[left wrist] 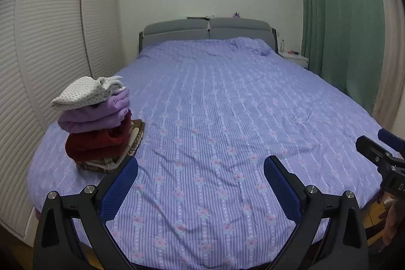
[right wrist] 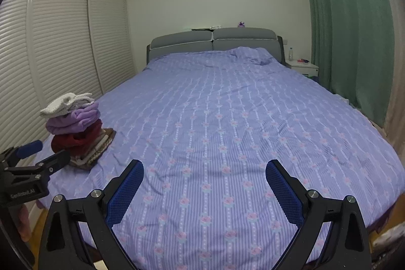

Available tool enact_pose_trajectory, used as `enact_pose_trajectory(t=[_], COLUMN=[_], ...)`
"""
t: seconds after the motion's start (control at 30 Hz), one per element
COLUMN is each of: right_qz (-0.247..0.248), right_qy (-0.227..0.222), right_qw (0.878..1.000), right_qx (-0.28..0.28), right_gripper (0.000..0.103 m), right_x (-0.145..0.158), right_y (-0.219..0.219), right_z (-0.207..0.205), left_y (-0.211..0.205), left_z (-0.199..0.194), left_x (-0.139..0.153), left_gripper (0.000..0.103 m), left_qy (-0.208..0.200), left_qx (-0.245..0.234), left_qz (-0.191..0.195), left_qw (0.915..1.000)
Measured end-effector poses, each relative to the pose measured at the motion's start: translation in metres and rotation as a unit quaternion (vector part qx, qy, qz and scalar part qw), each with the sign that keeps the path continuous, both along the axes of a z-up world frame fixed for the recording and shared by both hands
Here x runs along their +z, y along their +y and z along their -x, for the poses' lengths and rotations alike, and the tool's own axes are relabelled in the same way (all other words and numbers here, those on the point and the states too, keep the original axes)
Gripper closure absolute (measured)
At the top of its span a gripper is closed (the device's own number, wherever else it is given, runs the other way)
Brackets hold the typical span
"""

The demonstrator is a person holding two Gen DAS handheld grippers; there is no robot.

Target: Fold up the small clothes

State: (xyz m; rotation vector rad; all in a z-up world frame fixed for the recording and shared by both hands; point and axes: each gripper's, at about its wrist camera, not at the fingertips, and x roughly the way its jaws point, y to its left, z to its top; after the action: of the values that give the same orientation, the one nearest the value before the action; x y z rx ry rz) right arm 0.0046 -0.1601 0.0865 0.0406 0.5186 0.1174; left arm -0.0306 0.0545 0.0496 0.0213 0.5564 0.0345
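Observation:
A stack of folded clothes (left wrist: 98, 123) stands near the bed's front left corner: a white dotted piece on top, lilac ones under it, a dark red one, then patterned brown pieces. The right wrist view shows the same stack (right wrist: 76, 128) at the left. My left gripper (left wrist: 201, 165) hovers over the bedspread to the right of the stack, jaws wide open, nothing between them. My right gripper (right wrist: 205, 167) is also wide open and empty over the front of the bed. Each gripper shows at the edge of the other's view: right gripper (left wrist: 379, 146), left gripper (right wrist: 41, 152).
The bed (left wrist: 227, 105) has a lilac striped floral cover and a grey headboard (left wrist: 207, 29). White slatted wardrobe doors (left wrist: 50, 42) run along the left. A green curtain (left wrist: 336, 17) hangs at the right, with a white nightstand (left wrist: 295, 57) beside it carrying a bottle.

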Motion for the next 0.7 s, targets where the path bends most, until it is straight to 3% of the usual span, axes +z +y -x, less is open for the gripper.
enact_pose_trajectory(t=[0.7], right_qz=[0.005], right_qy=[-0.003], right_qw=[1.000], right_qx=[-0.005], right_gripper=[0.005], right_x=[-0.004], right_y=[-0.003], right_z=[0.016], left_y=[-0.010], left_z=[0.010], left_x=[-0.002], left_gripper=[0.001], left_qy=[-0.014], left_qx=[-0.017], left_qz=[-0.009], left_qw=[0.9997])
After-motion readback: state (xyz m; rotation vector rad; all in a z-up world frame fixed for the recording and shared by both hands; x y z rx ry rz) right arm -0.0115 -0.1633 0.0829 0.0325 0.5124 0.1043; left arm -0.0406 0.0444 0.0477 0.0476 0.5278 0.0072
